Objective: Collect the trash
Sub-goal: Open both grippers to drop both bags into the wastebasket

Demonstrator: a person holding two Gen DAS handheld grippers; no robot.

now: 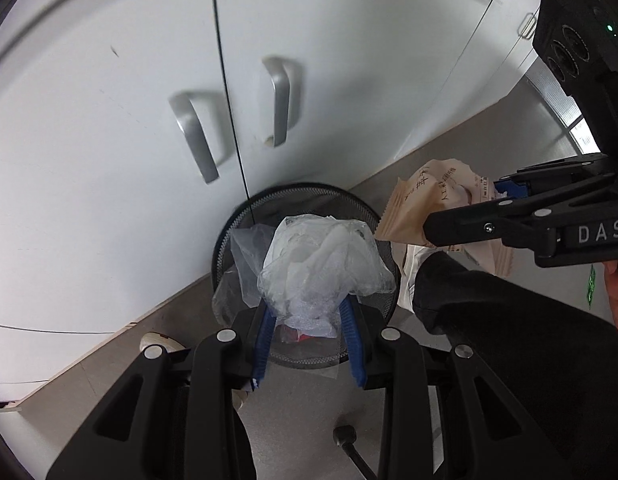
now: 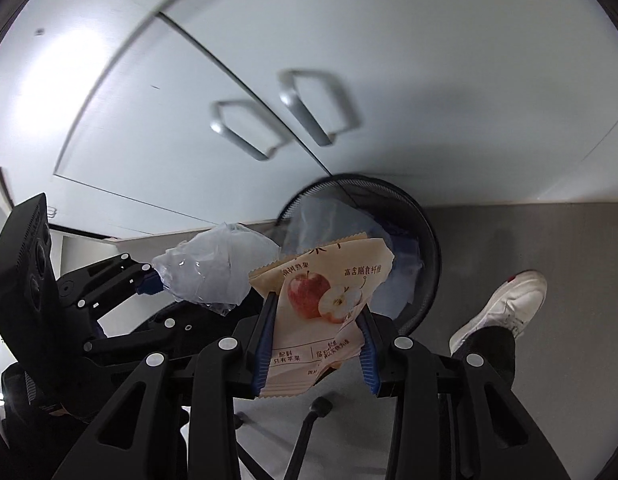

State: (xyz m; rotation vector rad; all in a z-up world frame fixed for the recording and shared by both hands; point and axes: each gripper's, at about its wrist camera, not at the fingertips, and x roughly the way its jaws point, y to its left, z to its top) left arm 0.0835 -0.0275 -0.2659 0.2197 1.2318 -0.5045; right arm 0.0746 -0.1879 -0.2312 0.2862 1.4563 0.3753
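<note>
Left wrist view: the left gripper is clenched on a crumpled clear plastic wrap at lower centre, its blue pads pressing the bunched lower end. The wad bulges upward in the frame from the fingertips and covers most of the black mesh bin behind it, so the bin's contents are hard to make out; only a scrap of red shows between the pads. Another clear film hangs at the bin's left side. The right gripper enters from the right edge, grasping a beige snack packet whose printed side is turned away and partly hidden by the black finger. A dark trouser leg cuts off the lower right. White cabinet doors with silver handles fill the upper frame.

Right wrist view: here the packet shows its face, a red apple picture and print, held upright between the right gripper's fingers with its long axis running up the frame towards the bin, its torn top edge uppermost. The bin's rim is blurred. The left gripper reaches in from the left, the plastic wrap pointing right. A white shoe stands on the grey floor at right.
</note>
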